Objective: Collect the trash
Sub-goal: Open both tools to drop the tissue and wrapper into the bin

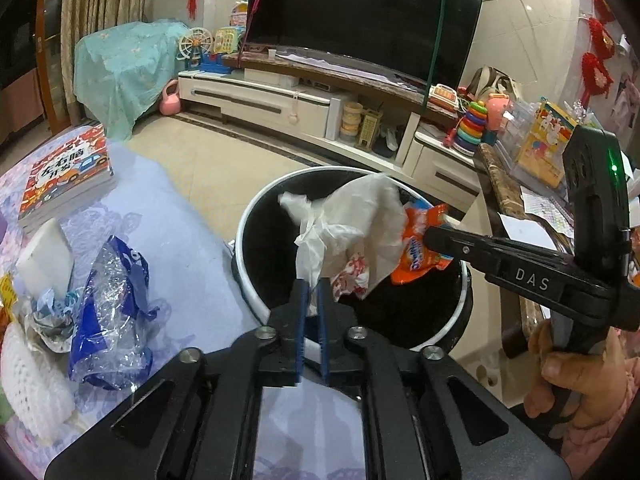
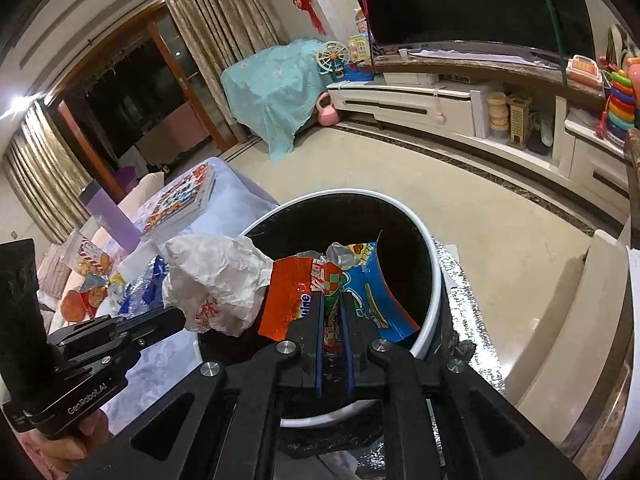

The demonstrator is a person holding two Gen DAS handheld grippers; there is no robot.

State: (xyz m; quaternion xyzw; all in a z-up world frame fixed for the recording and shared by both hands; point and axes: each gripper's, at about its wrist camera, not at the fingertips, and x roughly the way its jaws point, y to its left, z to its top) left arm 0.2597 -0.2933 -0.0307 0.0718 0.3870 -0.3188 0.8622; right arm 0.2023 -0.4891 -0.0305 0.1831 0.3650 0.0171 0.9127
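Both jaws are pinching trash over the bin (image 1: 256, 216): left gripper (image 1: 313, 280) holding crumpled paper (image 1: 352, 224), right gripper (image 2: 331, 308) holding snack wrappers (image 2: 320, 288). Best opening wide above the middle, so nothing is catching the rim.

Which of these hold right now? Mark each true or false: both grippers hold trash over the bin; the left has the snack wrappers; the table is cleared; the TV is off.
1. Both grippers hold trash over the bin: true.
2. The left gripper has the snack wrappers: false, it holds crumpled paper; the right gripper holds the wrappers.
3. The table is cleared: false, a blue plastic bag lies there.
4. The TV is off: true.
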